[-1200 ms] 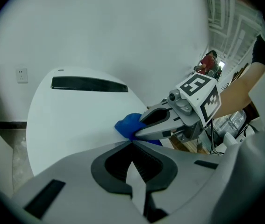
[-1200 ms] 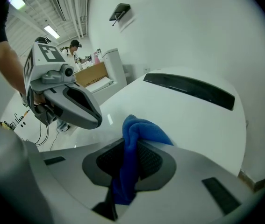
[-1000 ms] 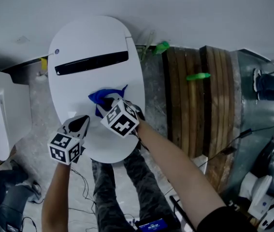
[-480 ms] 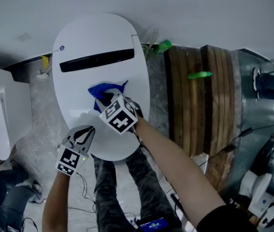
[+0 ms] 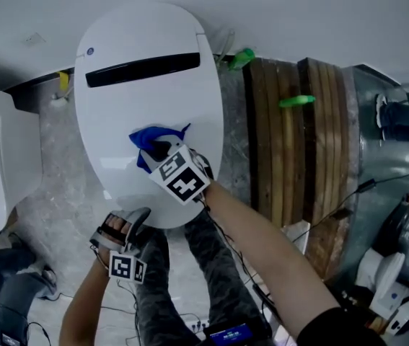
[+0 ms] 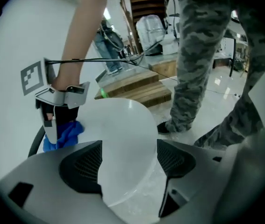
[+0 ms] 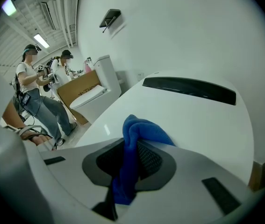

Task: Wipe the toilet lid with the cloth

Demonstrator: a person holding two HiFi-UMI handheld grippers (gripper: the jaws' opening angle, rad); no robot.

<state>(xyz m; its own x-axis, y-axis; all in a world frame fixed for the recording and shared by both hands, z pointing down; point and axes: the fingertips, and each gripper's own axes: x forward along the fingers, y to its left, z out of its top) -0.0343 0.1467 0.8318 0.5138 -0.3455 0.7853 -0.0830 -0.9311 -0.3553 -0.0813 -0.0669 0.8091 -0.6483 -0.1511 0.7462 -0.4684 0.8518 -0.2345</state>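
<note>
While your right gripper (image 5: 159, 152) pinches the blue cloth (image 5: 154, 137) near mid toilet lid (image 5: 146, 99), most of the lid's long axis stretches toward 12 o'clock. Your left gripper (image 5: 136, 220), whose jaws have just been opening on nothing, hangs off the rim at 6 o'clock.

Left gripper (image 5: 135, 220) is pointing steeply down, jaws just been opening and now standing wide apart, nothing pinched between them. Right arm (image 5: 262, 244) is reaching forward, right gripper (image 5: 161, 152) clamping the cloth (image 7: 139, 129).
</note>
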